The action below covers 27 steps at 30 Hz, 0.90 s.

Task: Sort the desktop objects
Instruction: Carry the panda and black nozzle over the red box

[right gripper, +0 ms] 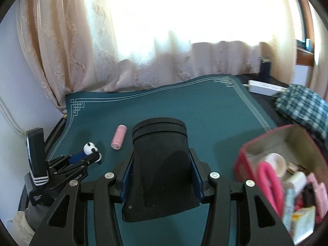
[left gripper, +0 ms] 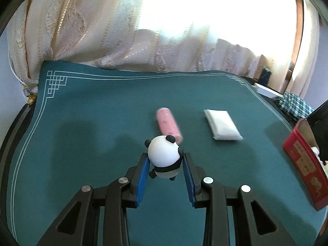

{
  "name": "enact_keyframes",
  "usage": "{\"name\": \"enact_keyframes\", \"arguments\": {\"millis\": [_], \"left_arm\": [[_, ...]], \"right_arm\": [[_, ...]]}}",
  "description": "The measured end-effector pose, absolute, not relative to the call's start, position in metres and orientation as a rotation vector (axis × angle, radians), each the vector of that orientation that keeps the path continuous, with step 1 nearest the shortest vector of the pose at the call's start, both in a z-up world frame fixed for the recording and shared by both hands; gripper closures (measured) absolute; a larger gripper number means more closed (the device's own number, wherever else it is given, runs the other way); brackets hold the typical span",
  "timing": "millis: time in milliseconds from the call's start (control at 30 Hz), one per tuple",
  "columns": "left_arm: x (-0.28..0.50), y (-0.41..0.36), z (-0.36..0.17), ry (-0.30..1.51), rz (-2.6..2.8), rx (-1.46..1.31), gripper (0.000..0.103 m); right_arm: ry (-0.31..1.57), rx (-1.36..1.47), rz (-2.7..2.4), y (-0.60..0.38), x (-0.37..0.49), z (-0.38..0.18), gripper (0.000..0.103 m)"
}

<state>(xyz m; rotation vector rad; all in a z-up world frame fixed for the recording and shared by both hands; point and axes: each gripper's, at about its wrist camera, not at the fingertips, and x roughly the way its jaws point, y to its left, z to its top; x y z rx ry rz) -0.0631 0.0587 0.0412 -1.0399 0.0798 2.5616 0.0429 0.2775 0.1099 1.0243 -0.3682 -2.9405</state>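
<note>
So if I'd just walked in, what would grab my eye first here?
Probably the little panda figure, sitting between the blue fingers of the left gripper on the green mat. Then the big black object clamped in the right gripper, and the red box crammed with odds and ends at the right.

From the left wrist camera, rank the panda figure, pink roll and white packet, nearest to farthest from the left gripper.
1. panda figure: between the left gripper pads.
2. pink roll: just beyond the panda, lying on the green mat.
3. white packet: farther off to the right, toward the red box.
</note>
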Motion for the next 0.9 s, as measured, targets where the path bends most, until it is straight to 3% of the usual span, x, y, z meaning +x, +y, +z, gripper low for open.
{"name": "enact_keyframes", "arguments": {"millis": [900], "left_arm": [[0.023,0.197,0.066,0.222,2.342,-0.964,0.069]], "right_arm": [[-0.696,0.924,-3.117,0.413,0.161,0.105,0.051]]}}
